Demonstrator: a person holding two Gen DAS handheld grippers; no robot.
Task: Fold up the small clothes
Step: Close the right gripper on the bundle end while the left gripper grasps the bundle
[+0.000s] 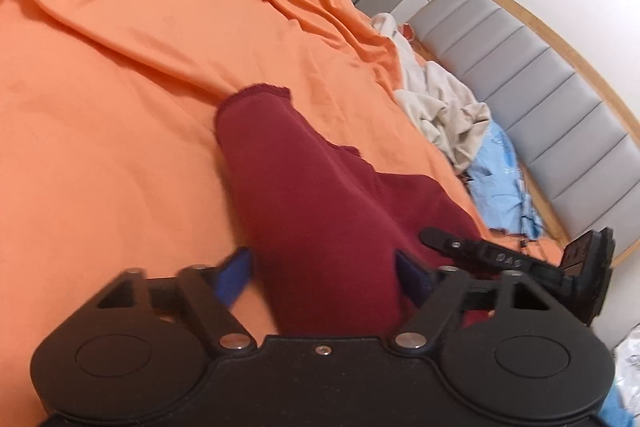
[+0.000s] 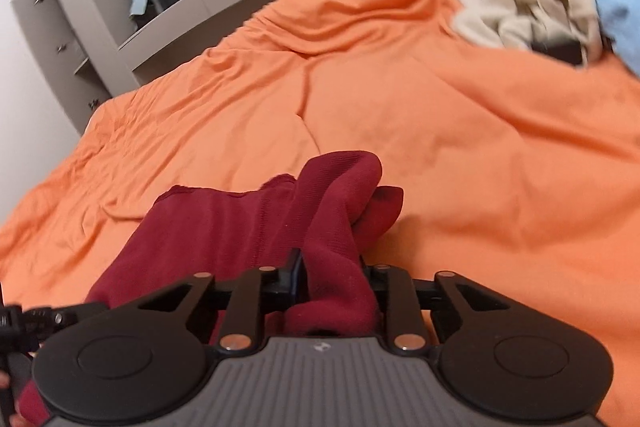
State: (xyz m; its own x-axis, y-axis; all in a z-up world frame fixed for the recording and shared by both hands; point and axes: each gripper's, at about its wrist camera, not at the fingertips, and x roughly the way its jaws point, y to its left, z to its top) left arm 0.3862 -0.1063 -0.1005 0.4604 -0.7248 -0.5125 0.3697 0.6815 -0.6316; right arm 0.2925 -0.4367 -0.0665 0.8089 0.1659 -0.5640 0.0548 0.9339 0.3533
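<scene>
Dark red garment pinched at one end on the orange bed

The right gripper [image 2: 332, 287] clamps a bunched fold of the red garment [image 1: 320, 211], while the left gripper [image 1: 324, 275] straddles the cloth part-way open, its pads not pressing. The risk is that lifting one-handed drags and crumples the cloth, spoiling the fold.

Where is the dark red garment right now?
The dark red garment lies on the orange bedsheet at the near edge of both wrist views, one bunched end clamped in the right tool, the other between the left tool's fingers.
</scene>
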